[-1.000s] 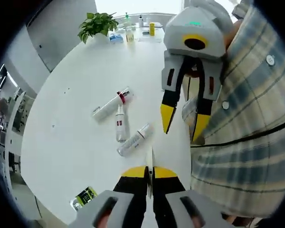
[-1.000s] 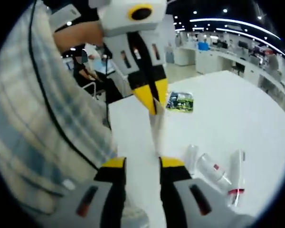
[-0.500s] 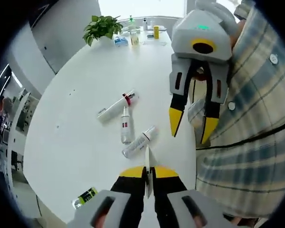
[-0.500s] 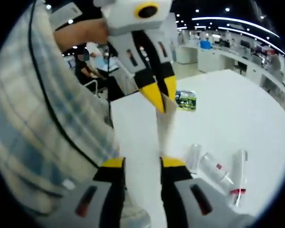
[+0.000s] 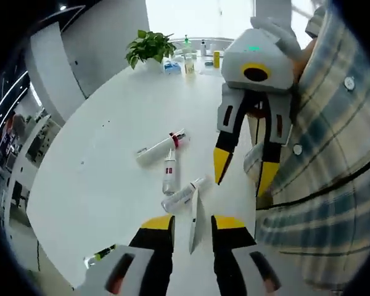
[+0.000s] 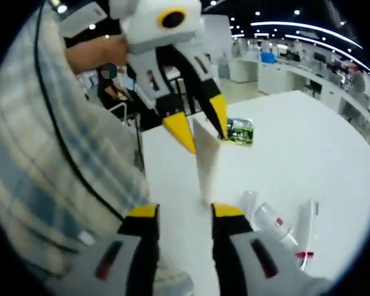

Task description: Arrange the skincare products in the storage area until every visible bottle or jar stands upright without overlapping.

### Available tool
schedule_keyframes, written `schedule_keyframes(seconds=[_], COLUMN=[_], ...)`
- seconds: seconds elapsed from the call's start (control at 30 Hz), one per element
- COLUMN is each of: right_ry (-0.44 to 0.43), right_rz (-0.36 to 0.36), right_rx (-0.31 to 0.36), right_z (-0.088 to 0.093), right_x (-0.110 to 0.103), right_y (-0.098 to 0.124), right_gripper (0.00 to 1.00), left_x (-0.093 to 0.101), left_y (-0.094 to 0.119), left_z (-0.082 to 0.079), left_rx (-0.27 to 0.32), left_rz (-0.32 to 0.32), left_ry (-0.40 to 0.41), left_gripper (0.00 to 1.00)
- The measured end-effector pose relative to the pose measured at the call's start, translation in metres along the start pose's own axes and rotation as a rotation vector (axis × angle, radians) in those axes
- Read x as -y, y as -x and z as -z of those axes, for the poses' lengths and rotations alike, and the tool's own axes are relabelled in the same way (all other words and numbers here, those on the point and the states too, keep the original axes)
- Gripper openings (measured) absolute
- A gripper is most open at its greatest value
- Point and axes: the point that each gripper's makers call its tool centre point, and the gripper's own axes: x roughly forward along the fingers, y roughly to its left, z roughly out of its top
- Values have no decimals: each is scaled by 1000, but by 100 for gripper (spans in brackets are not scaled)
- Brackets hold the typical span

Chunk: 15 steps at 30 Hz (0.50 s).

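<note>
three white tubes [image 5: 170, 165] lie flat on the white table [image 5: 98, 154]; a fourth tube [image 6: 206, 158] (white) stands upright.

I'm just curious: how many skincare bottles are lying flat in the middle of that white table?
3, clustered: a red-capped tube, a bottle below it, another bottle nearest the left gripper. More may be hidden.

Your left gripper view looks down across the white table [image 5: 98, 172] toward a window; your right gripper view faces back toward you. Both share the lying tubes [image 5: 170, 172].
</note>
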Motion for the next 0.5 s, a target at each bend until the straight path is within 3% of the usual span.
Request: schedule_keyframes(seconds=[0.23, 0.5], right_ry=[77, 204], right_rz=[-9, -75], right_rx=[6, -65], right_z=[-28, -54], right_x=[19, 27], right_y=[1, -18], right_gripper=[38, 40], left_x=[-3, 4], left_y=[11, 14], left_z=[26, 37], left_rx=[38, 59], left_rz=[-50, -80], left_ry=[100, 140], left_gripper=[38, 41])
